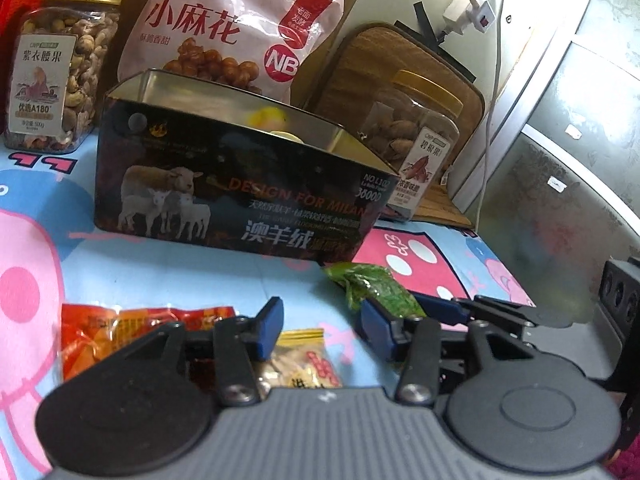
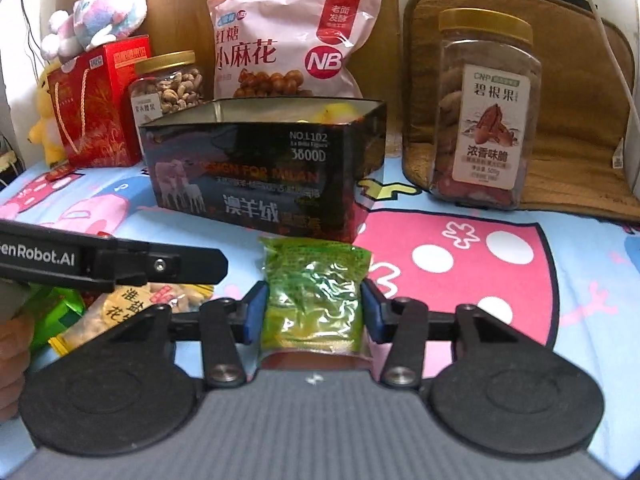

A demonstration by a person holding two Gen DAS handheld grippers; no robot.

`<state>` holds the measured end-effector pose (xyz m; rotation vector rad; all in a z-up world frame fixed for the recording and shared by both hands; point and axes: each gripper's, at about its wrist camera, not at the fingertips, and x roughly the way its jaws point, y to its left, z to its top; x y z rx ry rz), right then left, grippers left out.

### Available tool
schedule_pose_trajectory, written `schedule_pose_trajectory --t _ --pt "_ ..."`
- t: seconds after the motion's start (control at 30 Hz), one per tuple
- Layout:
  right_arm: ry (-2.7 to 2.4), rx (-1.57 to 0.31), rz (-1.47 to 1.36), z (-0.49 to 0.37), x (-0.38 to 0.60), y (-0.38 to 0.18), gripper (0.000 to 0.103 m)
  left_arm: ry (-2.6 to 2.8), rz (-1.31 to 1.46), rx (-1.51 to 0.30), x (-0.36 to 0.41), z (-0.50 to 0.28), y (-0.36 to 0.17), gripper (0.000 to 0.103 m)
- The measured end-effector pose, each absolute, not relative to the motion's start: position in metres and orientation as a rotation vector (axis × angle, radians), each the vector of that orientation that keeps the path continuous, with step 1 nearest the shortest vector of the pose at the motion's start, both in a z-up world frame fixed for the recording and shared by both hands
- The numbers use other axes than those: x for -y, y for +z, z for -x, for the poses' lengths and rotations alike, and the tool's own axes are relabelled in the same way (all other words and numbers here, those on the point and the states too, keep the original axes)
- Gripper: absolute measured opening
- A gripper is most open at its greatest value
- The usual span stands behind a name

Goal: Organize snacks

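While the right gripper [image 2: 314,312] clamps the green snack packet [image 2: 314,296] between its blue pads, the packet sits just before the open tin box [image 2: 264,176] (yellow items inside). The left gripper [image 1: 320,328], jaws apart, hovers over the peanut packet [image 1: 300,364].

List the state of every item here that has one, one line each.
Black tin: open, no lid, upright.
Green packet: between the right gripper's pads, gripped.
Left gripper: open, empty.
Peanut packet: sealed, flat under the left gripper.
Cashew jar: lidded, upright.
Pecan jar: lidded, upright.
Pink bag: sealed, standing behind the tin.
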<state>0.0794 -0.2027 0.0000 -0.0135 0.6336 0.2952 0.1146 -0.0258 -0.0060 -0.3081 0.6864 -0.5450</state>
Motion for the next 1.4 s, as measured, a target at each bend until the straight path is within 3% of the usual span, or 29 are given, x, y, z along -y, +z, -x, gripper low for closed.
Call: schedule_pose_trajectory --t 0.4,0.8,1.4 --pt "0.324 -0.637 0.035 -0.078 0.197 0.0 0.056 -0.543 0.31 -0.678 0.026 -0.113 -0.006 0.05" --pt "0.343 -0.595 0.122 -0.072 0.187 0.003 0.052 -0.539 0.32 -0.676 0.025 -0.113 -0.006 0.053" --pt "0.35 -0.592 -0.011 -0.074 0.203 0.004 0.051 -0.544 0.323 -0.675 0.026 -0.112 -0.006 0.056"
